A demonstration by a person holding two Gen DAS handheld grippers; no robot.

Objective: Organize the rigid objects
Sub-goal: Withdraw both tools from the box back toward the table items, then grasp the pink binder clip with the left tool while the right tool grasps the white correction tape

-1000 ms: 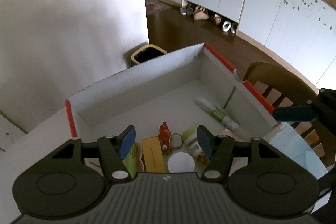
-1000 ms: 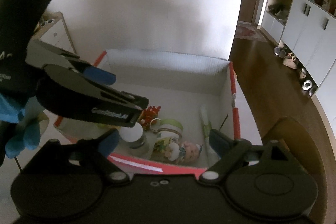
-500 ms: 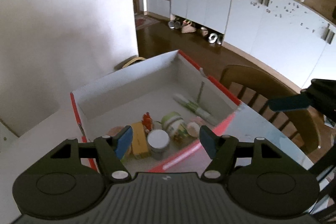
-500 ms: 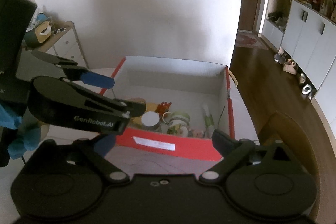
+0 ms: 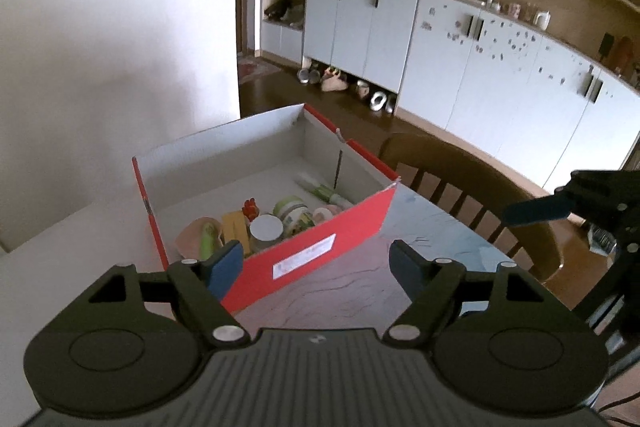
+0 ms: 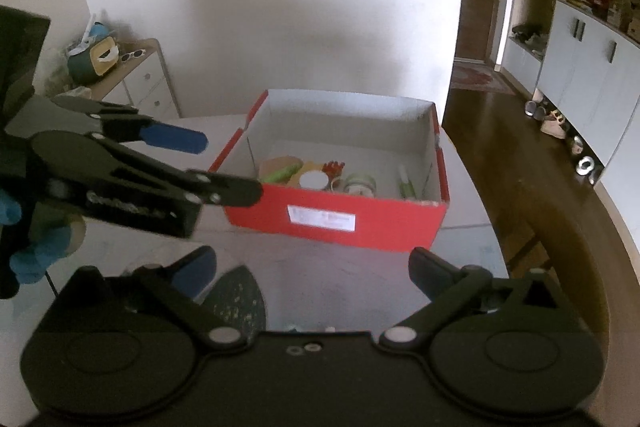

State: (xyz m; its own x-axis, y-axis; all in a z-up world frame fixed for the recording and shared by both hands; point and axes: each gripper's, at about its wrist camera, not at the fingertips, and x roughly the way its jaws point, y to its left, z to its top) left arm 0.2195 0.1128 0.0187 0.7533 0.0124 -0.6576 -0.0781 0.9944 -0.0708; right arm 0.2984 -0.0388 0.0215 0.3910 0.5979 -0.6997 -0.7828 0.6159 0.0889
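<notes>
**Jaws wide on both grippers, nothing between them**

Left gripper (image 5: 316,269) and right gripper (image 6: 312,273): both just been opening, empty, hanging over bare table (image 5: 432,227). Red box (image 6: 340,217) ahead of both, well clear of fingertips, beyond the pads. Inside box near front wall: white-lidded jar (image 5: 266,229), green-lidded jar (image 5: 290,209), yellow pack (image 5: 235,227), tube (image 5: 322,191).
</notes>
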